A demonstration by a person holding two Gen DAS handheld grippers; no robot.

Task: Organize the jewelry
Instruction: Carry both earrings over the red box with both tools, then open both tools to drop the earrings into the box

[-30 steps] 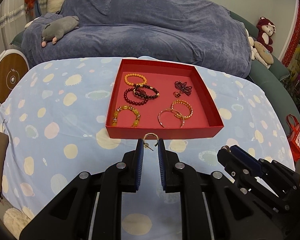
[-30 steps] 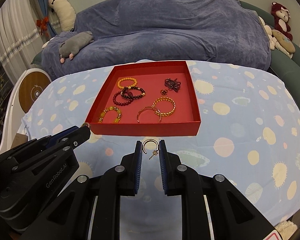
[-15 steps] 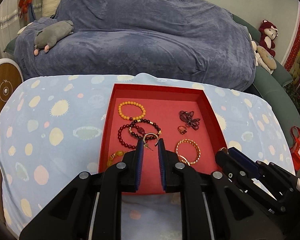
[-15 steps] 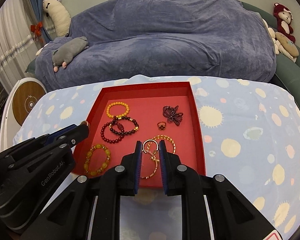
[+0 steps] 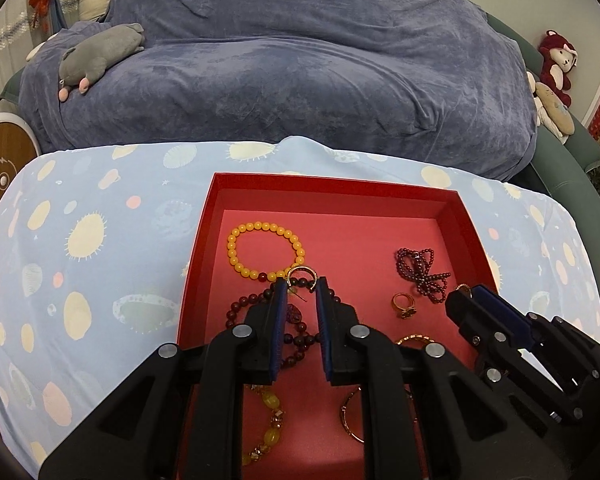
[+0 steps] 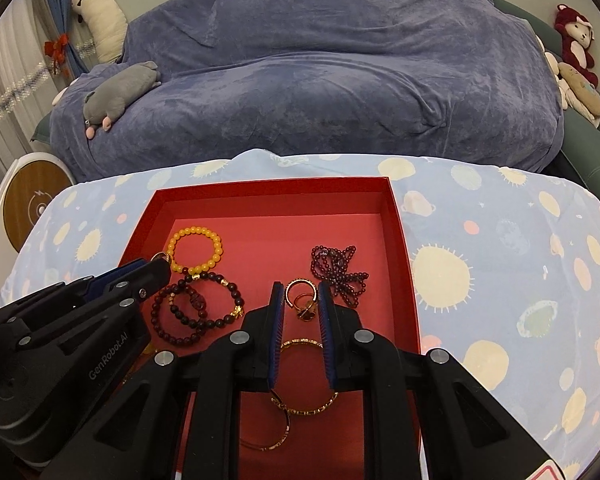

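the left gripper (image 5: pixel 301 285) stands narrow, its finger tips pinching a small gold hoop earring (image 5: pixel 301 271) whose post hangs down in the gap between the pads; the grip at the very tips is judged deliberate, leaving the hoop free to drop cleanly. beyond and slightly left of those tips lies the yellow bead bracelet (image 5: pixel 265 250), and directly beneath the fingers the dark red bead bracelets (image 5: pixel 300 340), partly covered by the jaws. the right gripper (image 6: pixel 300 294) is likewise narrow and carries a second gold hoop earring (image 6: pixel 299 287) at its tips; just below that hoop sits a gold ring (image 6: pixel 305 312) on the floor of the box, and whether hoop and ring touch cannot be told. to the right of the right fingers lies the dark beaded bow (image 6: pixel 338 270); under the finger bases a gold beaded bangle (image 6: pixel 304 380) and a thin bangle (image 6: pixel 274 434) are partly hidden. both grippers hang over the red box (image 6: pixel 404 264), which rests on the blue spotted cloth (image 6: pixel 500 280), so the pair of earrings appears ready to be set down together among the sorted pieces. the amber bracelet (image 5: pixel 266 428) is cut off by the left gripper body. height of either hoop above the box floor is not determinable. a covered sofa (image 6: pixel 320 80) stands behind.
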